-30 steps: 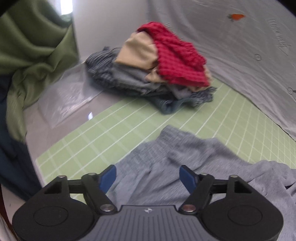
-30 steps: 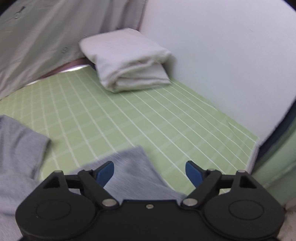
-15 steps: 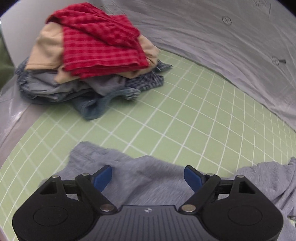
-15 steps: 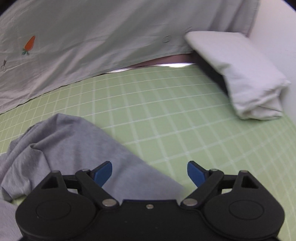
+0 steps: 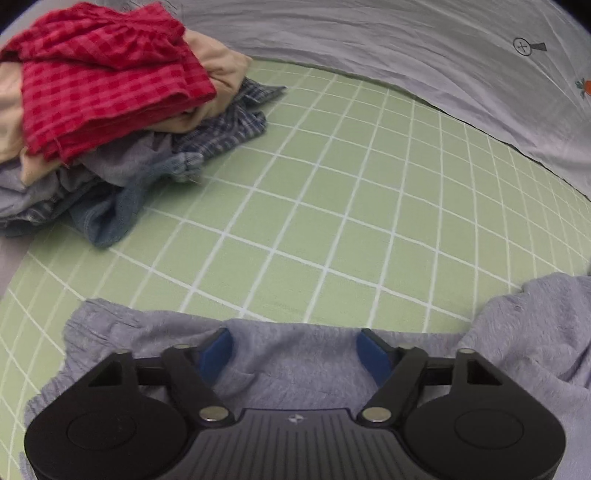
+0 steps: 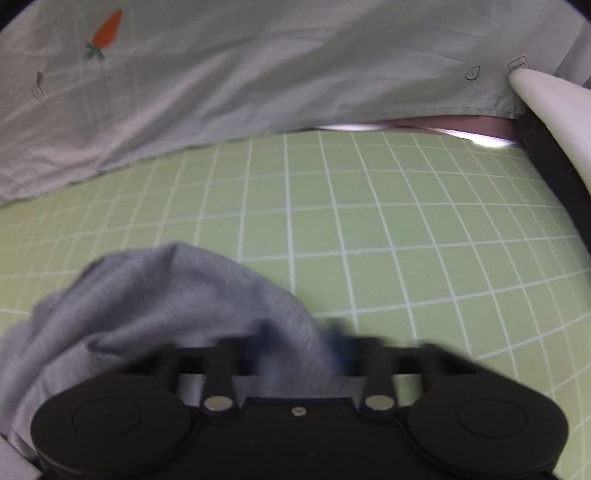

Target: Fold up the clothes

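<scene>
Since half a second ago my right gripper (image 6: pixel 299 350) has drawn its fingers in around a ridge of the soft grey knit garment (image 5: pixel 288 354), while my left gripper (image 5: pixel 293 350) has dropped closer onto the same cloth. On the left, the blue fingers (image 5: pixel 216 350) stand wide apart with the garment's edge lying flat between them, holding nothing; I judge I have set them astride that hem so one squeeze would take it. On the right the picture is smeared by motion, so I cannot tell whether the fingers are fully clamped on the fabric or only nearing it. The garment (image 6: pixel 155 295) lies rumpled on the pale green grid-lined mat (image 5: pixel 332 206), nearest me, one part bunched off to the right side of the left view. Two spaced grips would let me lift and spread it before any fold. Farther off on the left sits a heap of unfolded clothes topped by a red checked cloth (image 5: pixel 103 81). Beyond the mat hangs a grey sheet with a small carrot print (image 6: pixel 107 29), and a folded white cloth (image 6: pixel 554 96) waits at the far right.
</scene>
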